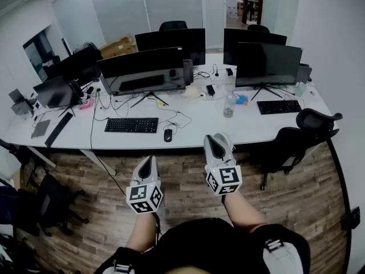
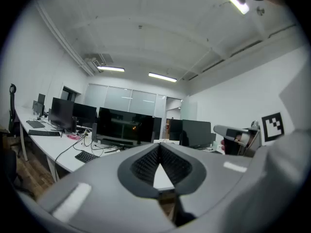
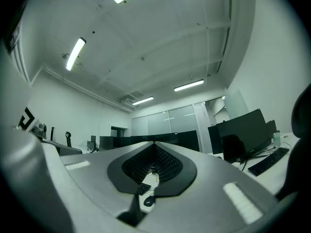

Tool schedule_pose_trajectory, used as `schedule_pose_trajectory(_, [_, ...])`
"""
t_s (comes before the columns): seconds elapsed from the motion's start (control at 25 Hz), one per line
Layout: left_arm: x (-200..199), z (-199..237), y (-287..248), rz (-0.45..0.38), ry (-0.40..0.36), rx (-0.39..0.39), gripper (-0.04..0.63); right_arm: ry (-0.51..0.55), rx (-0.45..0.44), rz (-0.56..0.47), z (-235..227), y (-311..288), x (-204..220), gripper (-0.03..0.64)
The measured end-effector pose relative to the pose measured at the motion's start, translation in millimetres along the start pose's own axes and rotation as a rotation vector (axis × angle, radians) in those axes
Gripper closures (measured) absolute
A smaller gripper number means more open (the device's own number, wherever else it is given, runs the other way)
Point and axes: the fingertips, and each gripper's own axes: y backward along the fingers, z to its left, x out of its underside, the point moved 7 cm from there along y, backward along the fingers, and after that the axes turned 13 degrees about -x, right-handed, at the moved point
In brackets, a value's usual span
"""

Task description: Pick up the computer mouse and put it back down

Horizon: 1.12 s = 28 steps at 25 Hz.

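Nearest are the two grippers, held over the wooden floor (image 1: 188, 178) short of the worktop (image 1: 251, 131). The left gripper (image 1: 149, 160) has its jaws pressed together with nothing between them. The right gripper (image 1: 219, 137) is likewise closed and empty in its own view, its tip close to the worktop's near edge. Neither touches anything.

The computer mouse (image 1: 167, 135) lies beyond them on the worktop, just inside the near edge, ahead of the gap between the two grippers. It looks somewhat closer to the left gripper's line, lying far and slightly right of its tip. From the right gripper it lies to the left. In the right gripper view the mouse (image 3: 148, 201) shows low through the gap behind the closed tips. Its long axis runs near to far, with its cable leading off the far end.

Either gripper would need to open before it could straddle the mouse across its narrow sides. Bare worktop lies on the mouse's right. The keyboard (image 1: 131, 125) sits just beside it on the left and slightly farther back, which limits sideways room there. A black chair (image 1: 288, 144) stands well off to the right, clear of the approach. Farther back are loose cables, a clear bottle (image 1: 229, 104) and a row of monitors (image 1: 142, 61).
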Motion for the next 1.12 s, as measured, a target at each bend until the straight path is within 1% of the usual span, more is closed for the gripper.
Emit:
schedule_pose_trajectory(0.2, [6,6,3,0.012,0.008,0.013,0.541,-0.046,0.01,0.015,5,2,10,0.618])
schedule_pose_trajectory(0.52, [4,20,6,-0.002,0.006,0.051,0.541,-0.024,0.049,0.008,21,1,13,0.618])
schedule_pose_trajectory(0.64, [6,33,7,-0.004,0.007,0.058,0.541,-0.012,0.062,0.006,32,-1,16,0.618])
schedule_pose_trajectory(0.88, [20,62,5,-0.008,0.022,0.103,0.541,0.027,0.104,-0.009,52,-4,28,0.618])
schedule_pose_trajectory(0.96, [27,71,2,0.004,0.026,0.099,0.541,0.037,0.119,-0.003,55,-4,34,0.618])
schedule_pose_trajectory(1.12, [36,78,-11,0.067,0.045,0.075,0.541,0.035,0.134,0.018,51,-11,39,0.618])
